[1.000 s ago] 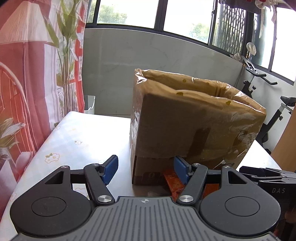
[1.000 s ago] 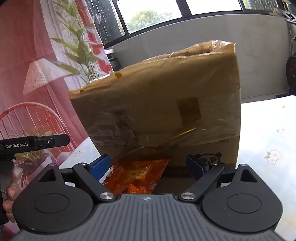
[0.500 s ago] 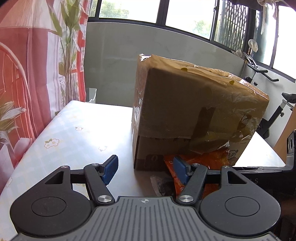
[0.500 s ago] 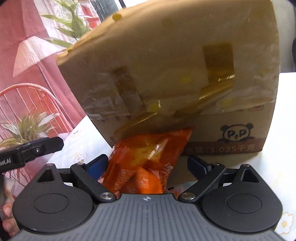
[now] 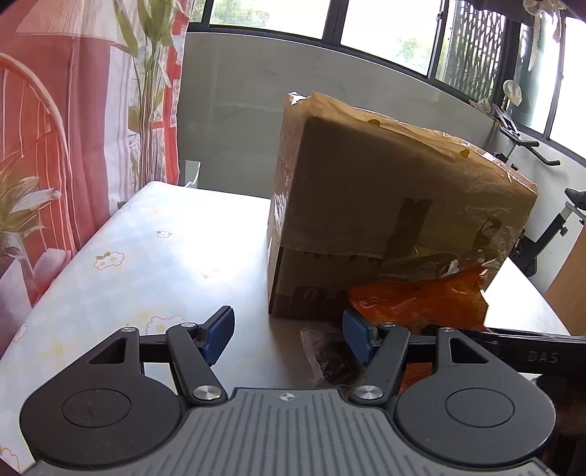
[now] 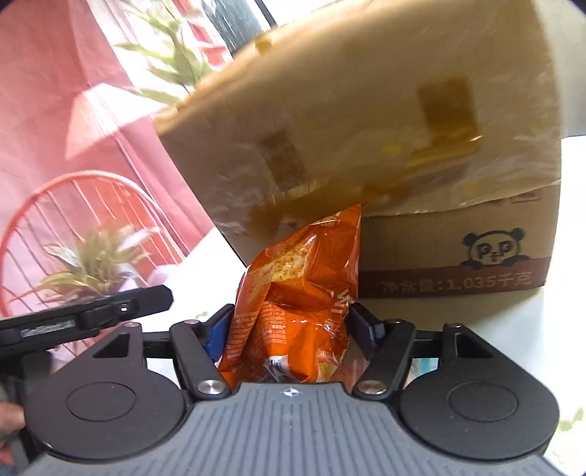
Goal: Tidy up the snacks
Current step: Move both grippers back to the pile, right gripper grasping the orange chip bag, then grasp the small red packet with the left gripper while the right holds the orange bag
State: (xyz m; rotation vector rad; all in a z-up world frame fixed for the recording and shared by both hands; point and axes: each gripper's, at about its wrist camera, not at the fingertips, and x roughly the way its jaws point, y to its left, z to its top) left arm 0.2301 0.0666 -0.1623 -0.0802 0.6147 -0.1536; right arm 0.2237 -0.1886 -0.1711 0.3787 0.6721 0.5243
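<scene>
The right gripper (image 6: 289,329) is closing its jaws on an orange snack bag (image 6: 293,300); the blue pads sit against both sides of the bag and squeeze it, so the bag is held; the bag stands up between the fingers, and its top end goes under the loose flap of a big brown cardboard box (image 6: 384,146); the box has shiny tape on it and a little panda picture near its bottom edge; the box stands on a table (image 6: 494,311) with a pale flower cloth; the far-left corner of the box is near the middle of the table. The left gripper (image 5: 289,331) has its jaws apart with nothing in them; only bare table (image 5: 154,256) shows between the blue pads; a small clear wrapper (image 5: 326,351) lies on the table just inside the right-hand pad; in this view the same orange snack bag (image 5: 421,300) lies at the front bottom edge of the cardboard box (image 5: 384,190); a red curtain (image 5: 55,128) with plant pictures hangs past the left edge of the table; windows (image 5: 384,29) run along the back wall.
</scene>
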